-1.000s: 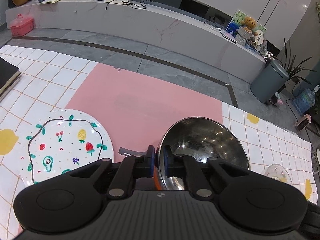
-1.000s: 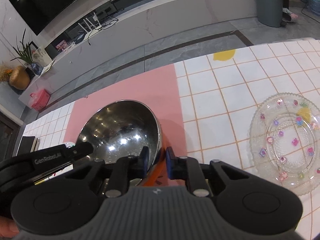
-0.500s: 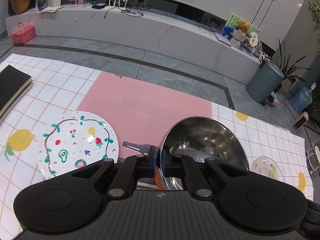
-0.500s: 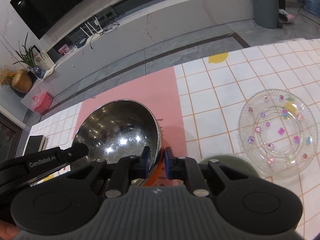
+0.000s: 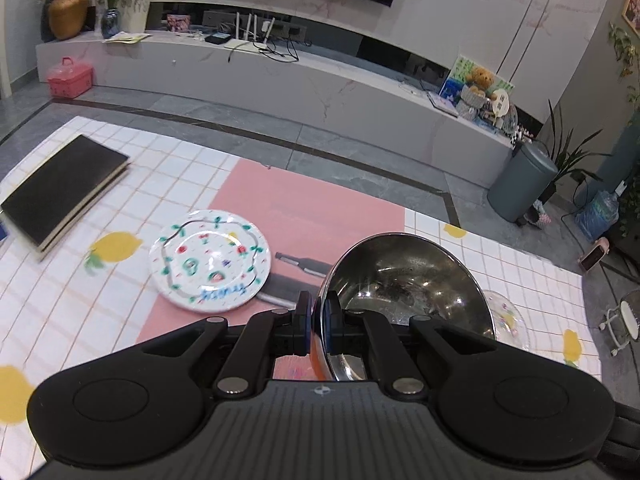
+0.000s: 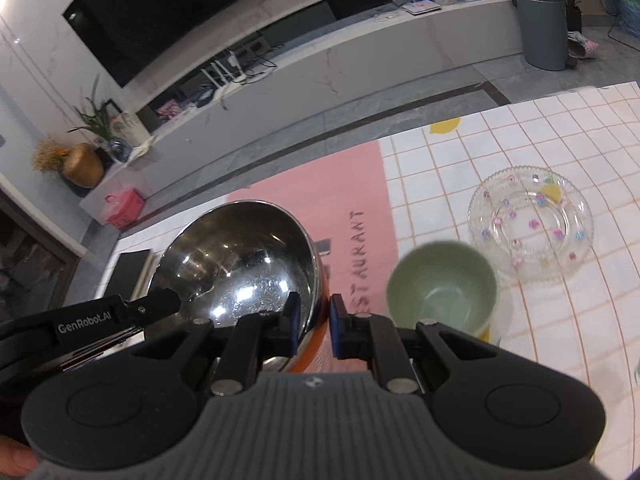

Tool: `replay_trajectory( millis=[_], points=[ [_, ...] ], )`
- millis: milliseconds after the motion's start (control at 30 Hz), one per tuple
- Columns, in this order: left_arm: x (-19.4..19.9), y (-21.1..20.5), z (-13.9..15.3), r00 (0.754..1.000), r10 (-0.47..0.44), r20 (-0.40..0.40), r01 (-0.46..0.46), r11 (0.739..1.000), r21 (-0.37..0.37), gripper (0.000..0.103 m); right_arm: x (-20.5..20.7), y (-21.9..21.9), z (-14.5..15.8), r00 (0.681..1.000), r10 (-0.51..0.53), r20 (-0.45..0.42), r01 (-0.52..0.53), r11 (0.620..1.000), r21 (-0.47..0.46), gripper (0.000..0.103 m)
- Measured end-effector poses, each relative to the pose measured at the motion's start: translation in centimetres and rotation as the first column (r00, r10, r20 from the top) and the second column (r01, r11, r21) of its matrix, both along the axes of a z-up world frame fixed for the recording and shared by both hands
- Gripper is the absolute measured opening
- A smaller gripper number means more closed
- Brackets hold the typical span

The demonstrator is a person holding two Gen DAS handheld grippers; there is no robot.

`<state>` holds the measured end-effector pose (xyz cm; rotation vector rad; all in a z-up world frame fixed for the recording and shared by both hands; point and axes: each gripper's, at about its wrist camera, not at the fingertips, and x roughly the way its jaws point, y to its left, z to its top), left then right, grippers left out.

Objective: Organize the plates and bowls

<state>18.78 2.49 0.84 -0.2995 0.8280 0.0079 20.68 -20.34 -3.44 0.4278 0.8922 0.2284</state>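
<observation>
Left wrist view: left gripper (image 5: 316, 326) clamped on the near-left rim of the steel bowl (image 5: 408, 280); rim edge sits between the blue pads, jaws nearly closed on it. Bowl fills lower centre-right of frame, tilted, off the table, shiny dented metal inside, orange outside showing below the rim. Painted plate (image 5: 210, 260) left of centre, flat on the edge of the pink mat (image 5: 312, 208), round white ceramic with fruit drawings and a wavy dark line. Black book (image 5: 60, 192) at upper left on the checked cloth (image 5: 80, 300), white grid with yellow lemon prints. Part of the glass dish (image 5: 508, 318) peeks out behind the bowl's right side.

Right wrist view: right gripper (image 6: 314, 326) grips the bowl (image 6: 240, 256) on its right rim; rim wall between the pads, one pad inside, one on the orange outer side. Left gripper's black finger comes in at lower left onto the opposite rim. Green bowl (image 6: 440, 284) just right of the jaws, matte pale green, deep, round, upright on the table. Clear glass dish (image 6: 530, 222) beyond it at right, beaded rim, small coloured flower dots, close to the green bowl but apart. Mat carries dark lettering.
</observation>
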Motion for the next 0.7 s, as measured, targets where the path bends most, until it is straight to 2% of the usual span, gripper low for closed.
replay_trajectory(
  millis=[367,700],
  points=[
    [-8.3,1.6,2.4,0.998,0.049,0.045,-0.049,0.999,-0.013,0.006,-8.5,1.3,3.1,0.996,0.058,0.064,-0.058,0.998,-0.006,0.013],
    [-14.0,4.5,2.2,0.991,0.126,0.043,-0.126,0.992,-0.005,0.006,-13.1,4.1,3.1,0.985,0.156,0.069,-0.156,0.988,-0.007,0.013]
  ],
)
